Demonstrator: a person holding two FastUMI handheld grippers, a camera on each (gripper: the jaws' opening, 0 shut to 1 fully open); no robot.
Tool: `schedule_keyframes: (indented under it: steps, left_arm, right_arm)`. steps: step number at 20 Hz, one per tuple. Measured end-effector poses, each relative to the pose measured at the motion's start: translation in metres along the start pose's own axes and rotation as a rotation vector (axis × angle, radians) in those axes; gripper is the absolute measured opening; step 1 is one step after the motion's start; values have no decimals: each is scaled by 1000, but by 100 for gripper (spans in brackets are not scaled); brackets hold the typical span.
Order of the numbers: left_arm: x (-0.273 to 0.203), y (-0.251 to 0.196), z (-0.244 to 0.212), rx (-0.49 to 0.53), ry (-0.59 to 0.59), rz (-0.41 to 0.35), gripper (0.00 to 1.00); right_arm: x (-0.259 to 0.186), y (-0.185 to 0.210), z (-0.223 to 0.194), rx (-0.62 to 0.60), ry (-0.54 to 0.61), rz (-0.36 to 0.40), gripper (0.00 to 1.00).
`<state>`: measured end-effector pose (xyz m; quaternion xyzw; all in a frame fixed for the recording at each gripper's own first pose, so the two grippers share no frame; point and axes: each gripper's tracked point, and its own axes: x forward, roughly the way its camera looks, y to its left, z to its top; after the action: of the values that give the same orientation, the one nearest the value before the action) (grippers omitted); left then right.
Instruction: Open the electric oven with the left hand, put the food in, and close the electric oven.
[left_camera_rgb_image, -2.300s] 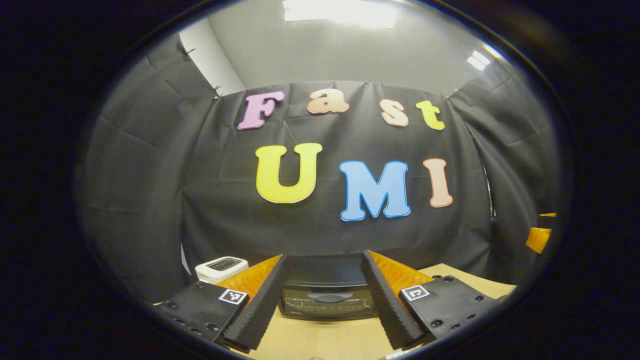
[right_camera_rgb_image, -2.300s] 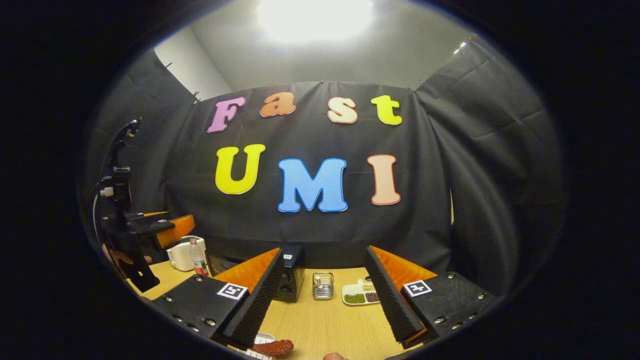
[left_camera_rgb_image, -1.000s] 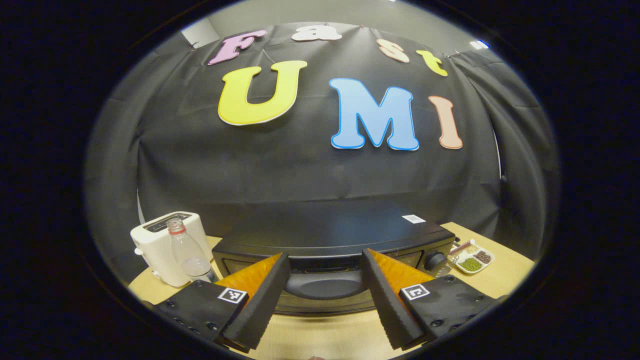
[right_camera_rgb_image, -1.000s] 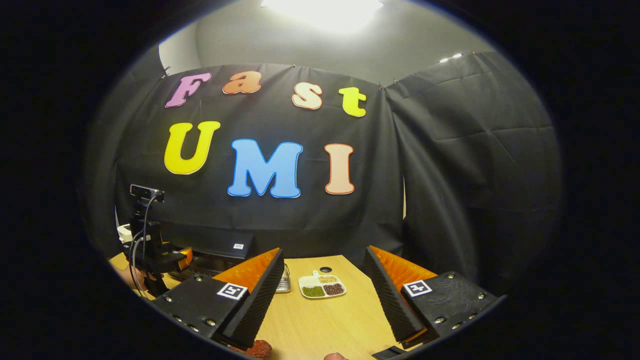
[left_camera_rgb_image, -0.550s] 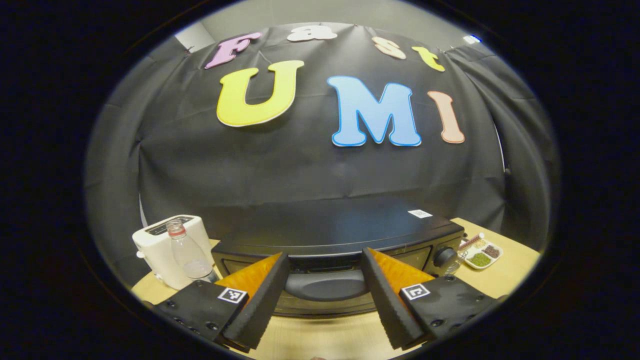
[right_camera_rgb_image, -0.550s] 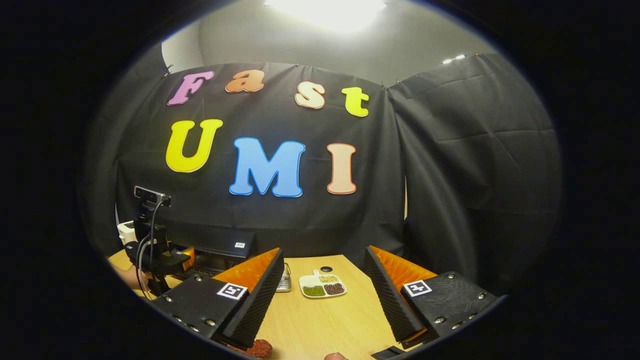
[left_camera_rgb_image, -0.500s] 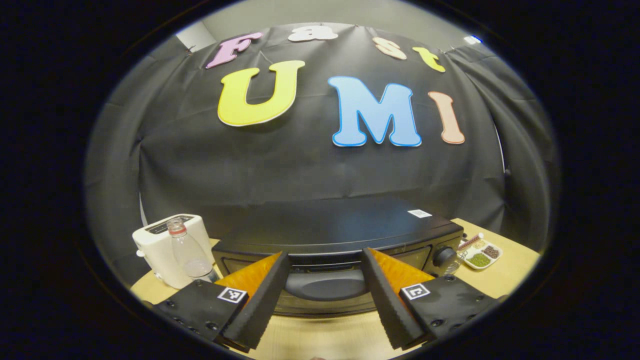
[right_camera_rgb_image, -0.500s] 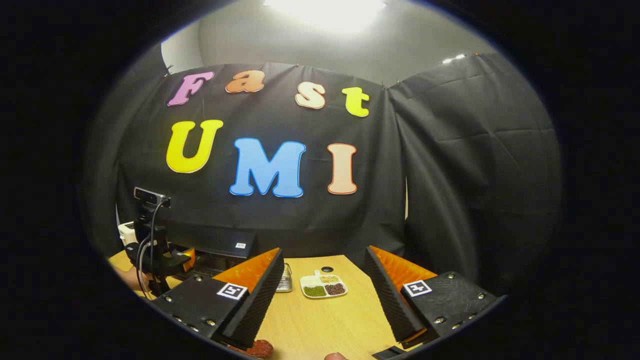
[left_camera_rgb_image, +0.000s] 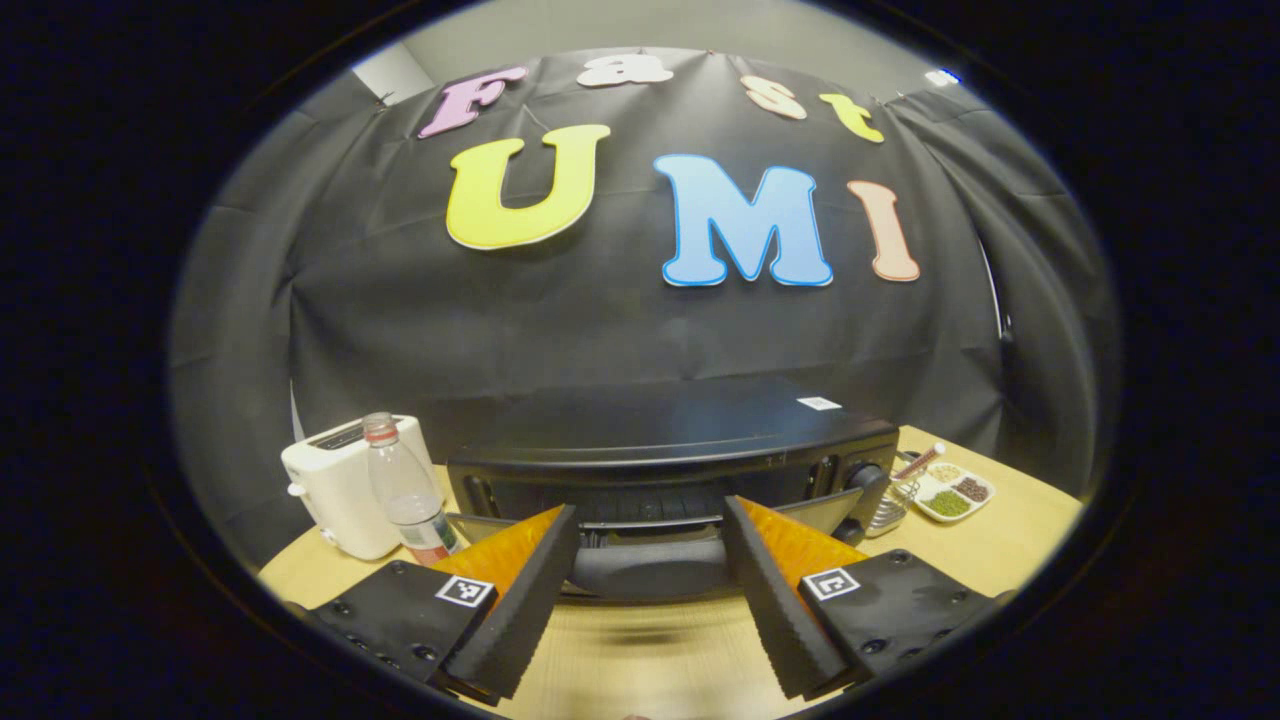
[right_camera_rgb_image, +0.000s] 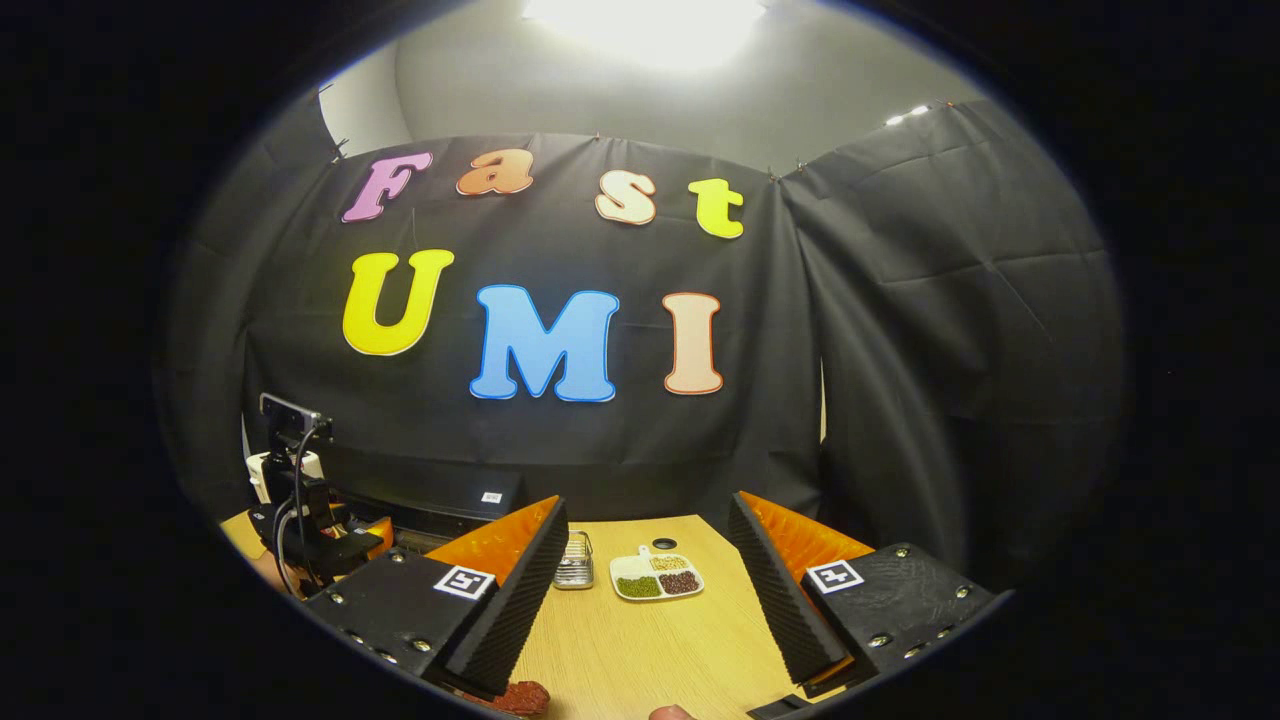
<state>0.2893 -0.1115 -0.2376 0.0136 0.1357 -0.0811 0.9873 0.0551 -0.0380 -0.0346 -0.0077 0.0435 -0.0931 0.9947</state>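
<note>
My left tongs (left_camera_rgb_image: 648, 560) sit spread round the oven (left_camera_rgb_image: 670, 455) door handle (left_camera_rgb_image: 648, 568) to tip it down, right tongs (right_camera_rgb_image: 648, 585) spread & empty above food (right_camera_rgb_image: 512, 697) on worktop (right_camera_rgb_image: 650, 640)

- Left gripper (left_camera_rgb_image: 648, 560) had orange fingers faced with ribbed black pads (left_camera_rgb_image: 520, 610).
- Black screwed plates beside the pads bore square white markers (left_camera_rgb_image: 466, 590).

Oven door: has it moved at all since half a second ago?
Yes. The oven door has tipped out from the top, a gap now showing above its handle, which lies between the left tongs, their fingers apart. The right tongs stay open over the table.
</note>
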Motion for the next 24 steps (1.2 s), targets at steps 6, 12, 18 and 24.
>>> schedule_keyframes:
  steps: [6,12,18,24]
  left_arm:
    - [-23,-2,-19,-14,39,2,97]
    - [-43,-4,-44,-7,87,8,100]
    - [-57,-7,-72,10,142,12,96]
    - [-63,-15,-95,-6,190,14,96]
  right_arm:
    - [-7,-1,3,0,-8,26,98]
    - [-16,-5,1,-2,-5,48,98]
    - [-20,-9,-1,-1,2,60,98]
    - [-26,-10,-2,-13,7,73,98]
